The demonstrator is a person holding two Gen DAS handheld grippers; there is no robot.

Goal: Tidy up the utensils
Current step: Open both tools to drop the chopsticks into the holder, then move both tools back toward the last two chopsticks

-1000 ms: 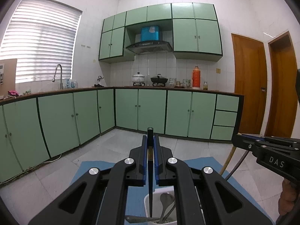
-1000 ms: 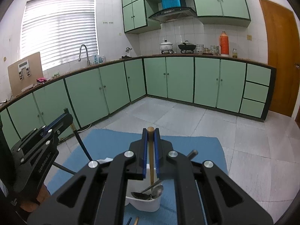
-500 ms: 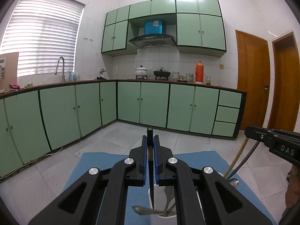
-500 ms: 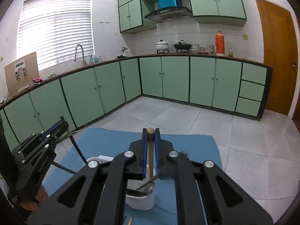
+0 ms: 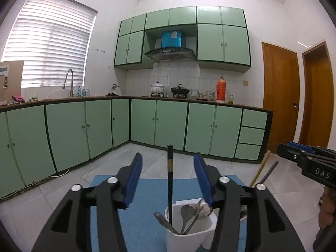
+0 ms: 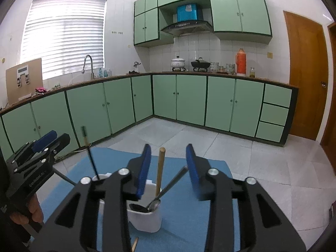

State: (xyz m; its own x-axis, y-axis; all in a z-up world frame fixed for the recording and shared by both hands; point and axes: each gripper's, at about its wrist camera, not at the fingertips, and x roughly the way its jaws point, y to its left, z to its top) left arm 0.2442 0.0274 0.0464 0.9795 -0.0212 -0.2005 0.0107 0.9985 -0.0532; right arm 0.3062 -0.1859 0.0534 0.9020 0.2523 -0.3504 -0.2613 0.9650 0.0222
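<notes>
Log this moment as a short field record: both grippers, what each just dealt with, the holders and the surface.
left gripper: open, jaws either side of the black chopstick, not touching it
right gripper: open, wooden chopstick free between its jaws
black chopstick: stands upright in a white cup with metal spoons
wooden chopstick: stands in another white cup with a spoon
surface: blue mat on tiled floor

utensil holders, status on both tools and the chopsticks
Left tool open, black chopstick standing in white holder with metal spoons. Right tool open, wooden chopstick in second white holder. Nothing blocking.
</notes>
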